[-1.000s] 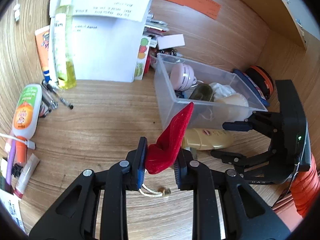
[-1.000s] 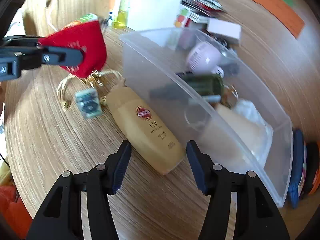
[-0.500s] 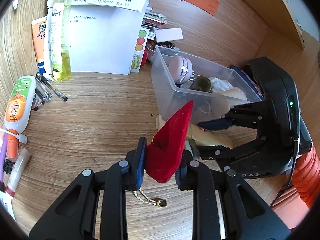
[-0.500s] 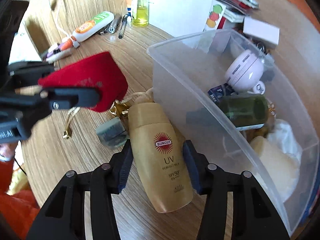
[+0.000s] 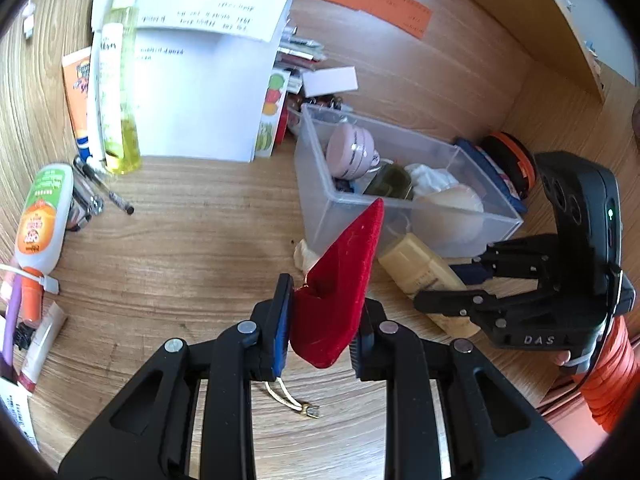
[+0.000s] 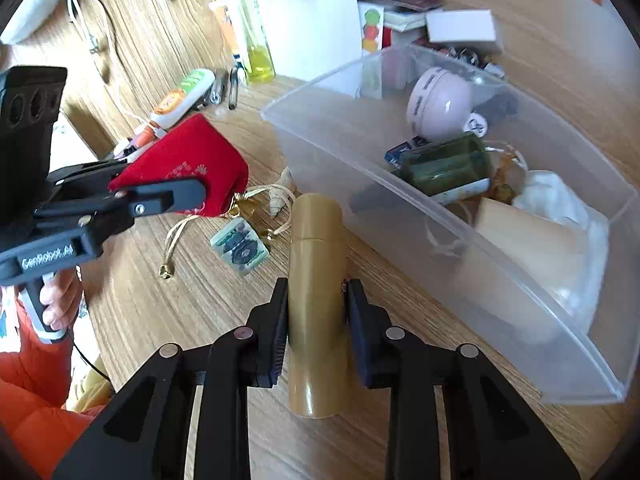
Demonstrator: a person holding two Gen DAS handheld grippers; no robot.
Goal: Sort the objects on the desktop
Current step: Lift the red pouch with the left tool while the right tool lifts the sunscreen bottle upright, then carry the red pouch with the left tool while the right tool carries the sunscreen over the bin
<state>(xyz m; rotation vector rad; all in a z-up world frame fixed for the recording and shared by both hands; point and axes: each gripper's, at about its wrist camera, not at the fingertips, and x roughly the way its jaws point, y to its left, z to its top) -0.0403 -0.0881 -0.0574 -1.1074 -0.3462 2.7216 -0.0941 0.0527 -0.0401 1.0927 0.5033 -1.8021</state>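
A wooden desk (image 5: 192, 240) is shown from both wrist cameras. In the left wrist view, the left gripper (image 5: 320, 332) is seen at lower centre, clenched on a red velvet pouch (image 5: 340, 292), whose pointed end rises toward the frame's middle; a gold cord (image 5: 288, 398) with a small bell hangs from it onto the desk. In the right wrist view, the right gripper (image 6: 316, 320) is seen at lower centre, its blue pads pressed against both sides of a tan sunscreen bottle (image 6: 316, 300), which is held with its cap end pointing up the frame. A clear plastic bin (image 6: 520, 292) is placed just right of the bottle; a pink round case (image 6: 438, 106), a dark green jar (image 6: 448, 166) and white cloth (image 6: 560, 200) are contained in it. A small patterned charm (image 6: 239, 246) lies on the desk left of the bottle, between it and the pouch. In the upper left of the left wrist view, a yellow liquid bottle (image 5: 118, 92) is laid over white papers (image 5: 200, 92), and an orange-and-green tube (image 5: 42, 220) lies at the left edge. A hand (image 6: 60, 300) is visible at the left of the right wrist view, on the left gripper's handle.
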